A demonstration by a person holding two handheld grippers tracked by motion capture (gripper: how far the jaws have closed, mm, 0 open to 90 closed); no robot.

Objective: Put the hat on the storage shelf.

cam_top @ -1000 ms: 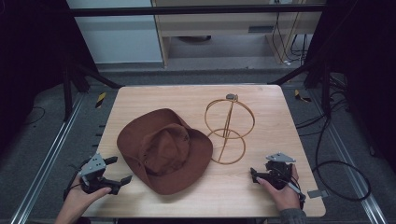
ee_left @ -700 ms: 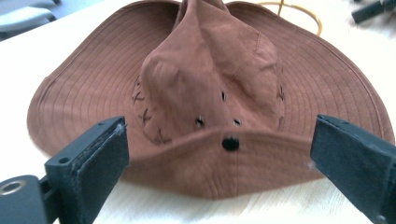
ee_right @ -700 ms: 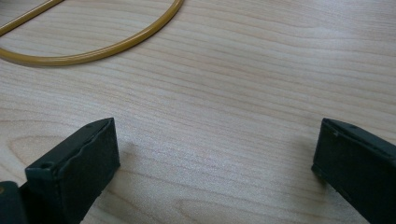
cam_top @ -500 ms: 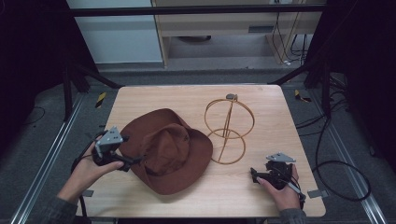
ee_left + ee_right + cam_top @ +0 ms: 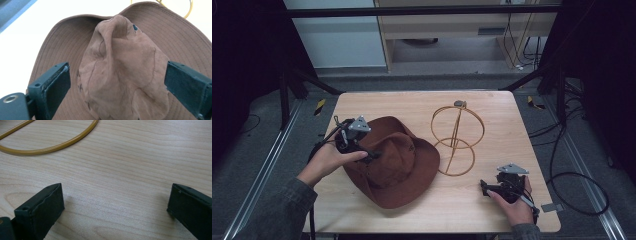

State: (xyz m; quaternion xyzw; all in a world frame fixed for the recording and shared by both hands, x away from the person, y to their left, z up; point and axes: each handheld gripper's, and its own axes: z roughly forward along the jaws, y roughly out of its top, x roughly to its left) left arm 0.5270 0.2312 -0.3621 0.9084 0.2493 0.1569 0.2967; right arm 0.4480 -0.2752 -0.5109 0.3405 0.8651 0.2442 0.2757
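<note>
Hat: a brown brimmed hat [image 5: 398, 165] lies crown up on the table [image 5: 422, 102], in its left half and reaching toward the near edge; in the left gripper view the creased crown [image 5: 120, 72] sits between the two jaws, with the stitched brim spread around it.
Left hand-held gripper: the left hand-held gripper [image 5: 364, 150] hangs over the hat's left side, held by the left hand [image 5: 329, 160]; its jaws stand wide apart on either side of the crown, released; whether they touch the cloth cannot be told.
Stand: a yellow wire stand [image 5: 456, 140] of two rings, one upright and one flat on the table, is just beside the hat's right brim, near the table's middle.
Right hand-held gripper: the right hand-held gripper [image 5: 486, 189] rests low near the near right corner in the right hand [image 5: 517, 205], jaws spread and released over bare wood, with a curve of the flat ring [image 5: 50, 146] ahead of them.
</note>
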